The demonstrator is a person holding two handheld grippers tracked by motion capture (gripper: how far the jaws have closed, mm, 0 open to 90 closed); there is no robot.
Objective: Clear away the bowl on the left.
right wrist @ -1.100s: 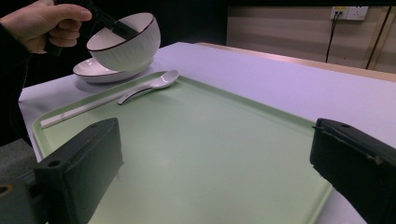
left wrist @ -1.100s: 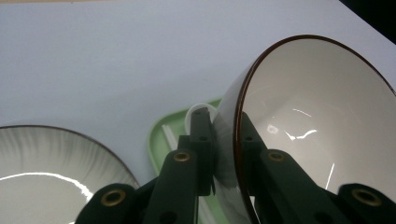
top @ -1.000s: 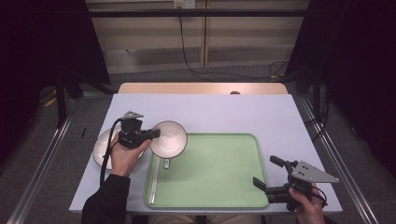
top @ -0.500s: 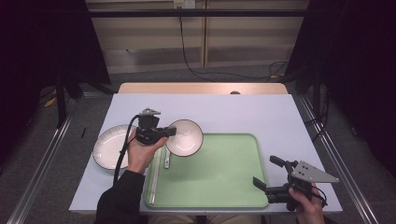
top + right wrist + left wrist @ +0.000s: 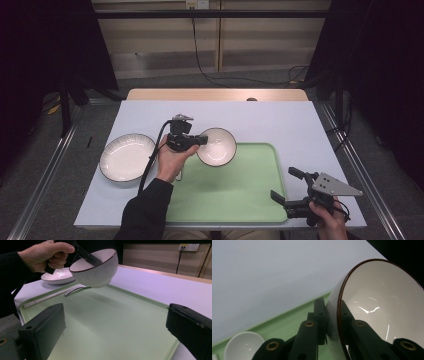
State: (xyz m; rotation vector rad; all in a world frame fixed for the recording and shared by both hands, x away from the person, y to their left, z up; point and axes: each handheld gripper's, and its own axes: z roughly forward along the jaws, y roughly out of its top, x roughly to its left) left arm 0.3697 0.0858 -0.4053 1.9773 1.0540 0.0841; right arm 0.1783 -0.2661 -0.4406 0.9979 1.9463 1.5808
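My left gripper (image 5: 200, 141), jaws pinching the rim of the white bowl (image 5: 217, 146), has carried it from beside the plate (image 5: 127, 156) to over the green tray (image 5: 235, 195), ready to set down, while my right gripper (image 5: 290, 190) waits open

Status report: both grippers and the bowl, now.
Left gripper shut on bowl rim, bowl in the air above tray. Right gripper open, empty. Spoon on tray beneath.

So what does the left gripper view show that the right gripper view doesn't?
Left gripper view: its black jaws pinching the white brown-rimmed bowl wall, and a white spoon bowl on the green tray.

Right gripper view: the bowl lifted clear of the tray, a white plate behind it, and the right gripper open.

Both: bowl, tray, pale table.
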